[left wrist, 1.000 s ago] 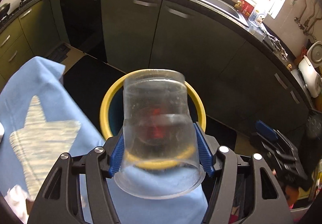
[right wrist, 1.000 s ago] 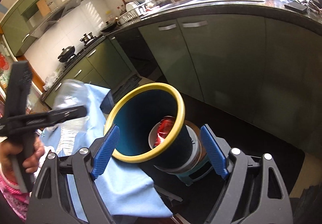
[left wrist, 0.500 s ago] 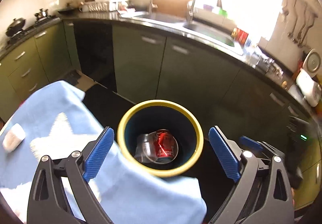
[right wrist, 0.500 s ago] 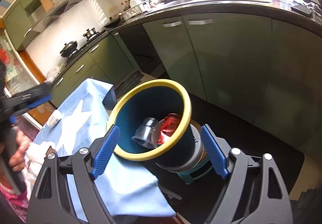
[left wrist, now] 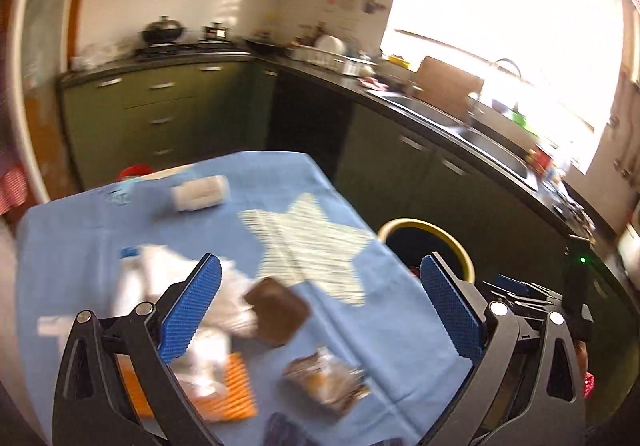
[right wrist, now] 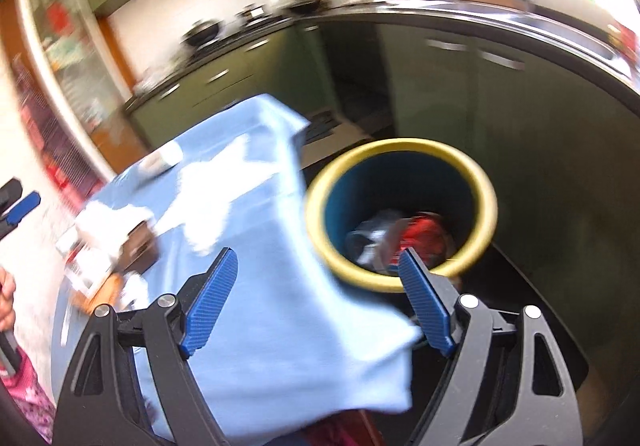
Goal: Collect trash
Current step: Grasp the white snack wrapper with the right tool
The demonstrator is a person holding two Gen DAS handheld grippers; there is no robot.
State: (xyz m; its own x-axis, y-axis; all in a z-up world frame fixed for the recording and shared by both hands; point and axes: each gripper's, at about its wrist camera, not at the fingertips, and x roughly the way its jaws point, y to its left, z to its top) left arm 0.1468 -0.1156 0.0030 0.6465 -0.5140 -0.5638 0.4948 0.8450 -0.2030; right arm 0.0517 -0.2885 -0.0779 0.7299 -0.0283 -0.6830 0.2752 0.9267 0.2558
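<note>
My left gripper (left wrist: 320, 310) is open and empty above a table under a blue cloth (left wrist: 304, 205). Trash lies on it: a brown square packet (left wrist: 278, 310), a crumpled brown wrapper (left wrist: 324, 380), white tissue (left wrist: 168, 278), an orange packet (left wrist: 236, 390) and a white bottle (left wrist: 200, 193). The yellow-rimmed bin (left wrist: 452, 246) stands off the table's right edge. My right gripper (right wrist: 316, 302) is open and empty over the cloth's corner (right wrist: 280, 286). The bin (right wrist: 328, 246) holds a clear cup (right wrist: 372, 242) and a red can (right wrist: 428, 236).
Green kitchen cabinets (left wrist: 168, 113) with a black counter and sink (left wrist: 472, 125) run behind and to the right. A stove with pots (left wrist: 164, 31) is at the back. My left gripper shows in the right wrist view (right wrist: 18, 207) at the far left. Both views are blurred.
My left gripper let the clear cup fall into the bin, then swung left over the trash on the table. My right gripper has also turned left, away from the bin.
</note>
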